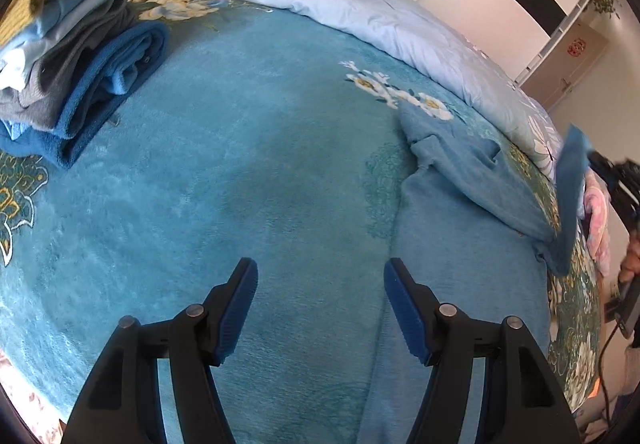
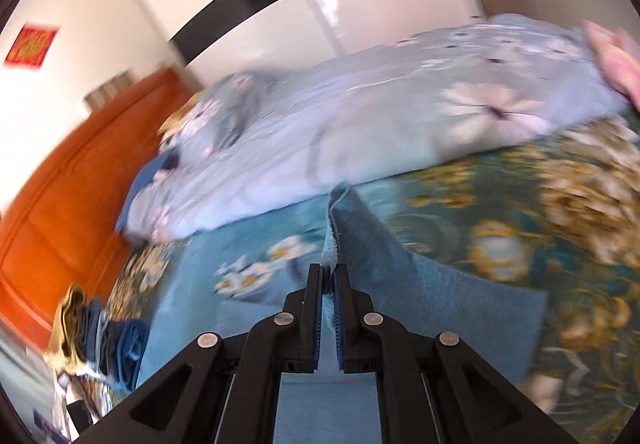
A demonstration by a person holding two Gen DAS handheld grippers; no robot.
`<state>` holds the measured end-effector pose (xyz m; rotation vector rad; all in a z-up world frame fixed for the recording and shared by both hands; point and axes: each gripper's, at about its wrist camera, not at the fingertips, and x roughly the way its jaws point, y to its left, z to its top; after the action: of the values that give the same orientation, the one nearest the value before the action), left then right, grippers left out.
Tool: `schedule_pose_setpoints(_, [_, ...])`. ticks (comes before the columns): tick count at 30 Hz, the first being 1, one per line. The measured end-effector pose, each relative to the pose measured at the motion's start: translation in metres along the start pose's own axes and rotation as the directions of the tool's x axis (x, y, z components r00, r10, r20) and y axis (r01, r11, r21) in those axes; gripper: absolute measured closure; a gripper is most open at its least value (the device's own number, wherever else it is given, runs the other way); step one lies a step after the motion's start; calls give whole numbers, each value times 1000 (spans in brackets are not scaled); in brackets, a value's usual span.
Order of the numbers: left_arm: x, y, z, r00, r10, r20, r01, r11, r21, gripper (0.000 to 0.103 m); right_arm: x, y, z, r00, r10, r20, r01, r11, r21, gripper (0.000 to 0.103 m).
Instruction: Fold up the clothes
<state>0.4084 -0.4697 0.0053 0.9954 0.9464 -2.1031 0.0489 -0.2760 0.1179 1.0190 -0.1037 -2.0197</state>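
Note:
A blue fleece garment (image 1: pixel 472 212) lies spread on the teal floral bedspread (image 1: pixel 240 164), on the right of the left wrist view. My left gripper (image 1: pixel 320 276) is open and empty, hovering over the bed at the garment's left edge. My right gripper (image 2: pixel 329 276) is shut on an edge of the same garment (image 2: pixel 420 284) and lifts it off the bed. In the left wrist view the lifted edge (image 1: pixel 572 180) stands up at the far right, with the right gripper's black body beside it.
A stack of folded clothes (image 1: pixel 80 56) sits at the bed's far left and shows in the right wrist view (image 2: pixel 108 340). A light blue floral duvet (image 1: pixel 360 0) lies along the back. An orange headboard (image 2: pixel 72 172) stands behind. The right wrist view is blurred.

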Motion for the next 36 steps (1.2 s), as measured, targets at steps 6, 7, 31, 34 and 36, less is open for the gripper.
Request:
schedule_pose_setpoints(6, [1, 16, -1, 1000, 11, -6, -12, 999, -33, 36, 69, 68, -44, 988, 70, -138, -80, 995, -65, 97])
schedule_pose_setpoints(7, [2, 18, -1, 1000, 11, -9, -12, 999, -38, 36, 79, 77, -54, 983, 75, -165, -89, 993, -77, 97])
schedule_pose_setpoints(31, [27, -99, 59, 952, -304, -49, 307, 944, 122, 36, 11, -2, -103, 986, -49, -159, 44, 998, -35, 81])
schedule_pose_setpoints(34, [53, -115, 75, 923, -372, -101, 379, 924, 56, 36, -9, -31, -119, 982, -88, -165, 87, 996, -13, 68])
schedule_pose_setpoints(36, [66, -118, 80, 918, -379, -120, 384, 923, 26, 36, -19, -47, -128, 981, -101, -168, 103, 995, 3, 67])
